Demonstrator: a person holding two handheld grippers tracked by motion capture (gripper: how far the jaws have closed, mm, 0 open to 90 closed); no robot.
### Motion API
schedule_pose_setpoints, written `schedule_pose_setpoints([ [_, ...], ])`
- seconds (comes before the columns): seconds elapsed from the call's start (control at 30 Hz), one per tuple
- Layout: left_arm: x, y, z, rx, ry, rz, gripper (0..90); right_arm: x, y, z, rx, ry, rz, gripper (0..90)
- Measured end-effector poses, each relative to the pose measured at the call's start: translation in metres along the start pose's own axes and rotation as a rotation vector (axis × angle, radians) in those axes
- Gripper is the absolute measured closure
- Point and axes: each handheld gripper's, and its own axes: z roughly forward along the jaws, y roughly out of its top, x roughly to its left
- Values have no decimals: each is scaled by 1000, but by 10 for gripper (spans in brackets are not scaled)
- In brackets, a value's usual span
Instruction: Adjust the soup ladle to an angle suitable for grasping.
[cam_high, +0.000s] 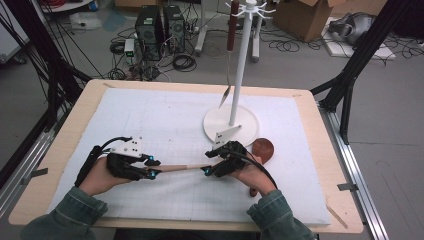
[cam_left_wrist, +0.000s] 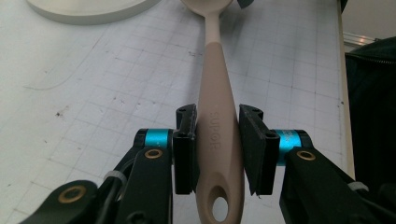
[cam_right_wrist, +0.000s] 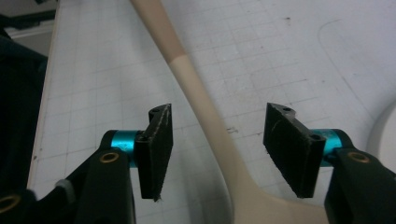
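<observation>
From the high view, the left gripper (cam_high: 151, 167) and the right gripper (cam_high: 209, 162) point at each other over the white mat (cam_high: 165, 125) on the worktop (cam_high: 65, 145). A long beige spoon (cam_high: 180, 168) runs between them like a little bridge. Its one end sits in the left gripper's fingers and its other end goes in by the right gripper's fingers. Behind the right gripper stands a white rack (cam_high: 240, 60) on a round base (cam_high: 235, 127), with a brown-handled tool (cam_high: 229, 45) hanging from it. A brown spoon (cam_high: 263, 149) lies just beside the right hand (cam_high: 252, 177). In the left gripper view, the spoon's handle (cam_left_wrist: 215, 135) stands straight up the middle, right between the two black fingers (cam_left_wrist: 187, 147). Both fingers press on its sides, so this gripper is closed tight on the spoon. The handle end with its hanging hole pokes out below the fingers, and the thin neck goes up to the bowl near the rack base (cam_left_wrist: 88, 11). In the right gripper view, the spoon (cam_right_wrist: 201, 107) slants up from the bottom, where its wide bowl starts, to the top left. It lies in the gap between the two fingers (cam_right_wrist: 156, 149), a bit nearer the left finger. There is clear space on each side of it, so the fingers stand apart and touch nothing.
</observation>
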Motion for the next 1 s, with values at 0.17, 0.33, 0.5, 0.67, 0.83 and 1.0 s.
schedule_pose_setpoints([
  [0.17, -2, 5, 0, -1, 4, 12, 679, 1, 2, 8, 43, 12, -27, 480],
  [0.33, -2, 10, -1, 0, 6, 22, 679, 0, 2, 16, 74, 34, -23, 551],
  [0.5, -4, 11, 0, -4, 9, 24, 679, -4, 1, 19, 91, 36, -18, 622],
  [0.67, -3, 11, 0, -1, 7, 22, 679, -6, 1, 20, 87, 44, -3, 652],
  [0.83, -1, 10, 0, -4, 4, 12, 677, -4, 1, 19, 89, 28, -40, 678],
  [1.0, 3, 9, -1, -14, 12, -9, 662, -1, 2, 19, 97, 39, -69, 708],
])
